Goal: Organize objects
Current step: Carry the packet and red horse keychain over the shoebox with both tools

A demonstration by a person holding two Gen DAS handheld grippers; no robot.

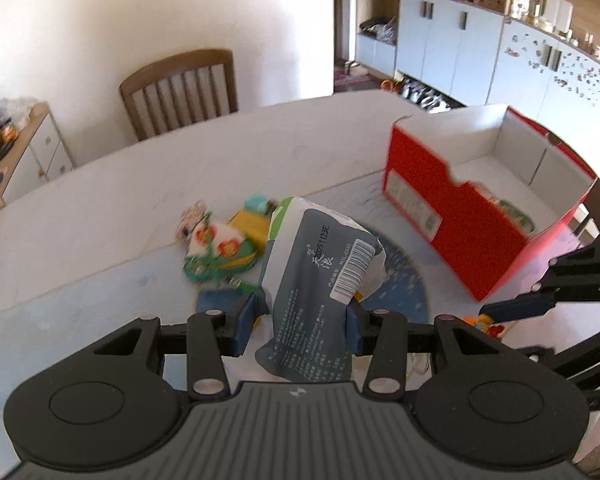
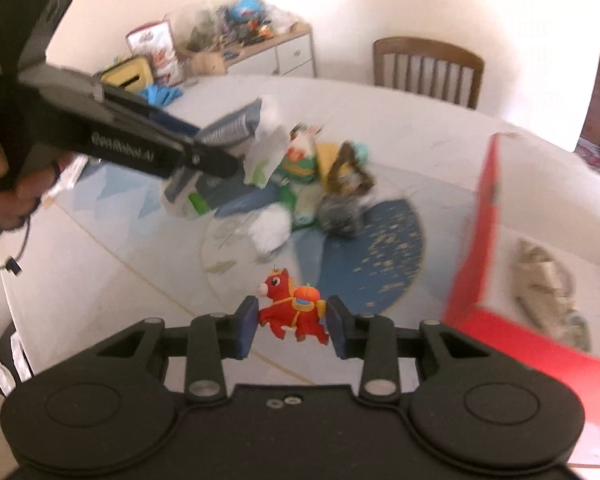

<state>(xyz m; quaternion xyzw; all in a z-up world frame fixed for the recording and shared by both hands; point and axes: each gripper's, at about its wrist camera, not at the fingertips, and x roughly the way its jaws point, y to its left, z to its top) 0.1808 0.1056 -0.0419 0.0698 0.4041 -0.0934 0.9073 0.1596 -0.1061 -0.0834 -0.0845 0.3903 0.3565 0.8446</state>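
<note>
My left gripper (image 1: 300, 320) is shut on a grey and white packet (image 1: 320, 280) with a barcode, held above the table; it also shows in the right wrist view (image 2: 236, 136). My right gripper (image 2: 292, 324) is shut on a small red toy horse (image 2: 294, 310). A red cardboard box (image 1: 452, 208) with a white inside stands open to the right, with one pale bundle (image 2: 548, 276) in it. A pile of soft toys (image 1: 216, 248) lies on the table beyond the packet.
The white table (image 1: 140, 200) carries a round blue mat (image 2: 372, 256). A wooden chair (image 1: 180, 92) stands at the far edge. A cluttered sideboard (image 2: 236, 36) lines the wall. White cabinets (image 1: 460, 48) stand behind the box.
</note>
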